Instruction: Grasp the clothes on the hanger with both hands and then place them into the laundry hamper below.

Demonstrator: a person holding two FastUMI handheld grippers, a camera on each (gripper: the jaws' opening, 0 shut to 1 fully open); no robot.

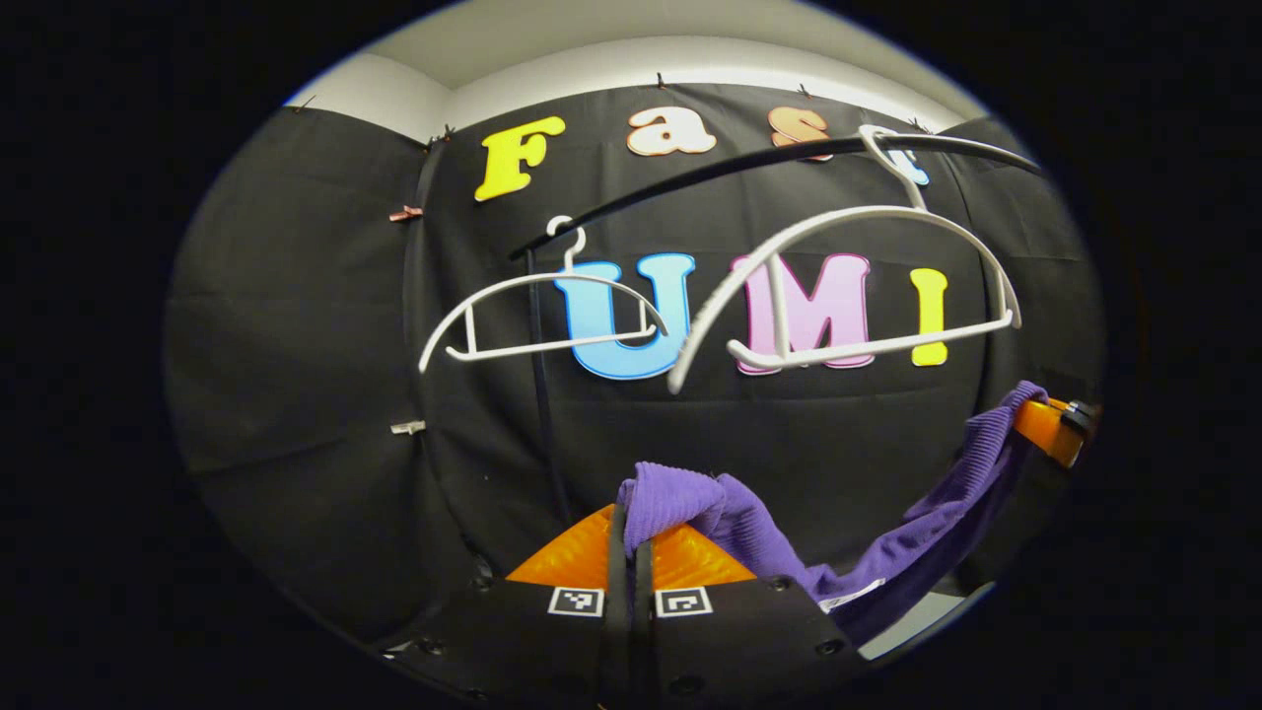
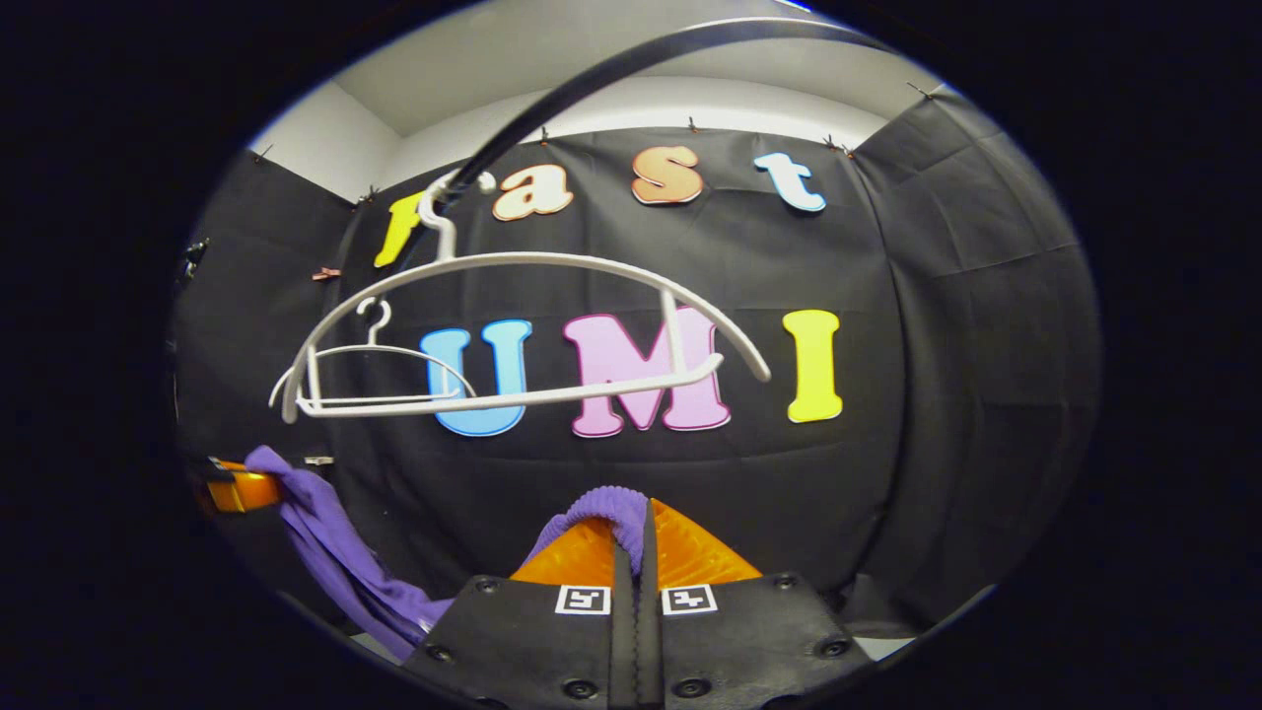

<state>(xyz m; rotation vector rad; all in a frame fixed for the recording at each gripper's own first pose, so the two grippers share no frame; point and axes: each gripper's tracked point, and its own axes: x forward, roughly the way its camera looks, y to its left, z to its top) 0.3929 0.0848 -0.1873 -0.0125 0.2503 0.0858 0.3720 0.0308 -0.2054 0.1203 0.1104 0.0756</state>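
Both grippers pinch the purple cloth, off the hanger mid-frame; next, lower into the hamper.

Two hangers are hung side by side on a rail, with the garment stretched below between both grippers.

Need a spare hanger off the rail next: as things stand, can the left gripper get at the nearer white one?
Probably not yet: the left gripper is shut on the purple garment, so its fingers are taken, though the nearer white hanger hangs bare above.
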